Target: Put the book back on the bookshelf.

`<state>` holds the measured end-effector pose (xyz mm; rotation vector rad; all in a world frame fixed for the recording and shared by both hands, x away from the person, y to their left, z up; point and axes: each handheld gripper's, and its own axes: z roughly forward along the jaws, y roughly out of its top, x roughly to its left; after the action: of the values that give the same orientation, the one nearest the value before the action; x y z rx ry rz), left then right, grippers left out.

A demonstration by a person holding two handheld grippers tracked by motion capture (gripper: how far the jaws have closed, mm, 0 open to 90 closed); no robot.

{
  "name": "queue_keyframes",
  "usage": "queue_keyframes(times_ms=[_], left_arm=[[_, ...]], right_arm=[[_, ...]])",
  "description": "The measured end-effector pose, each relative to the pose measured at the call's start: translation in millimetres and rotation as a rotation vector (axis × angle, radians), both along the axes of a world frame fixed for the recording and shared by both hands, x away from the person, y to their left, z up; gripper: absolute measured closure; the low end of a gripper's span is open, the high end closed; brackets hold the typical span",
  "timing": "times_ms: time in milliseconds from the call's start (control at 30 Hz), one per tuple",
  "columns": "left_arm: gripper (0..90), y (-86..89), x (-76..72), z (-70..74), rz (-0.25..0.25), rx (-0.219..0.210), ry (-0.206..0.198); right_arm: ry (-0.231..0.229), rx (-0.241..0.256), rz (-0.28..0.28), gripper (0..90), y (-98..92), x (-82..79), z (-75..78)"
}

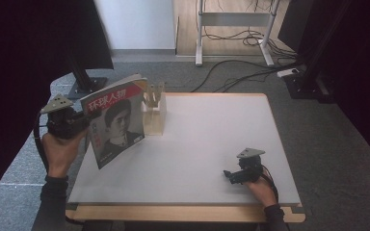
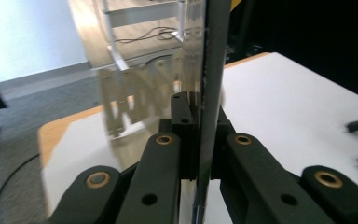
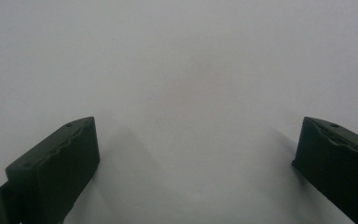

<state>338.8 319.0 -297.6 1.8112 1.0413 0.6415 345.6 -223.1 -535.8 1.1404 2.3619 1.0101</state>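
One magazine [image 1: 115, 122], thin and glossy, with a red band and white characters across the top of its cover and a portrait below, stands nearly upright over the desk's [image 1: 197, 144] nine o'clock edge, its lower corner down near the desk top. The left gripper [image 1: 79, 120] has it by the edge at nine o'clock; in the left gripper view the magazine [image 2: 209, 93] runs edge-on as a dark vertical strip straight up between the two black fingers [image 2: 182, 116], which are pressed together against both its faces. Its shiny back cover mirrors the room.

Just beside the magazine, at its two o'clock, stands one holder [image 1: 154, 113], a pale boxy rack with upright slats of what looks like light wood or clear plastic; I cannot tell whether the magazine touches it. The same slatted shape shows blurred in the left gripper view [image 2: 130, 98].

The desk is a flat rectangle with a matte white top and a light wooden rim along the near side.

At five o'clock on the desk, well apart from the magazine, the right gripper [image 1: 231, 175] rests low on the surface. In the right gripper view its two black fingers [image 3: 56, 163] stand wide apart with bare white desk [image 3: 182, 70] between them.
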Motion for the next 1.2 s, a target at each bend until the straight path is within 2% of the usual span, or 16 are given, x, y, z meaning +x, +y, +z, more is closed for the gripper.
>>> queue_keyframes(times_ms=[267, 333, 467, 633, 767, 900, 967, 1000, 1100, 1133, 1167, 1200], left_arm=[[87.1, 13.7, 13.1, -7.6, 0.074, -0.024, 0.006], [87.1, 13.5, 15.7, -8.3, 0.079, -0.025, 0.005], [87.1, 6.0, 31.6, -11.7, 0.103, -0.011, -0.001], [87.0, -1.7, 50.0, -17.2, 0.123, -0.025, -0.01], [87.0, -7.0, 59.7, -21.7, 0.151, -0.019, -0.032], [87.0, -13.7, 74.9, -33.7, 0.187, -0.039, -0.068], [87.0, -14.9, 77.4, -37.5, 0.187, -0.045, -0.079], [86.9, -17.1, 82.3, -45.9, 0.164, -0.04, -0.091], [86.4, -13.6, 85.5, -51.3, 0.141, -0.073, -0.065], [86.3, -11.9, 85.4, -50.9, 0.135, -0.072, -0.053], [85.9, -9.8, 86.0, -49.7, 0.114, -0.072, -0.023], [85.4, -8.6, 86.1, -47.9, 0.105, -0.052, 0.004]], right_arm=[[0.0, -0.001, 0.0, 0.0, 0.1, 0.1, -0.1], [0.0, -0.001, 0.0, 0.0, 0.1, 0.1, -0.1], [-0.001, -0.002, 0.002, 0.0, 0.0, 0.1, -0.1], [0.003, -0.001, 0.002, 0.0, -0.1, 0.0, 0.0], [0.003, 0.0, 0.001, 0.0, 0.0, 0.0, 0.0], [0.001, -0.001, 0.002, 0.0, -0.1, 0.1, -0.1], [0.001, -0.001, 0.002, 0.0, -0.1, 0.1, -0.1], [0.002, -0.001, 0.002, 0.0, -0.1, 0.1, 0.0], [-0.001, 0.0, 0.001, 0.0, 0.1, 0.0, -0.2], [-0.001, 0.001, 0.0, 0.0, 0.1, 0.0, -0.2], [-0.001, 0.0, 0.001, 0.0, 0.0, 0.1, -0.2], [0.0, 0.0, 0.001, 0.0, 0.0, 0.1, -0.2]])
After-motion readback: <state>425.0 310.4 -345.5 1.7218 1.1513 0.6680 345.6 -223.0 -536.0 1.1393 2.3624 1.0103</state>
